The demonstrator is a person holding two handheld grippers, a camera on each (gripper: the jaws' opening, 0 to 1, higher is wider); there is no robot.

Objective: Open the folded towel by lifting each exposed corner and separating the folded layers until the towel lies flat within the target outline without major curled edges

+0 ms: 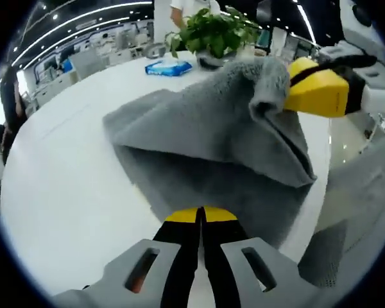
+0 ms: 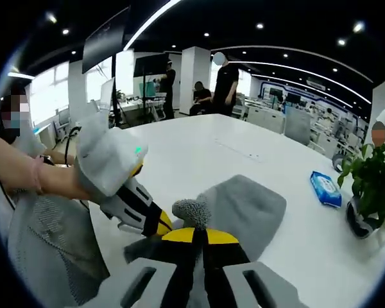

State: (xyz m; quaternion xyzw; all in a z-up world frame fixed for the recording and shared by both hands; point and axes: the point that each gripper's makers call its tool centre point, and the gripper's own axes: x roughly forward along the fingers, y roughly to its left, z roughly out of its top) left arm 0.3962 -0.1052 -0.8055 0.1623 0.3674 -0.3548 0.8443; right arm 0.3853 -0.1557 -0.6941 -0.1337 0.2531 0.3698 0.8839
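Note:
A grey towel lies folded on the white table. One corner is raised into a tent at the upper right, where my right gripper, yellow-tipped, is shut on it. My left gripper sits at the towel's near edge with its jaws pressed together on the lower layer. In the right gripper view, a tuft of the towel sticks up just above the shut jaws of my right gripper. My left gripper comes in from the left and meets the towel's edge.
A potted plant and a blue pack of wipes stand beyond the towel; the plant and the wipes are also at the right in the right gripper view. A person's arm holds the left gripper. Several people stand past the table's far end.

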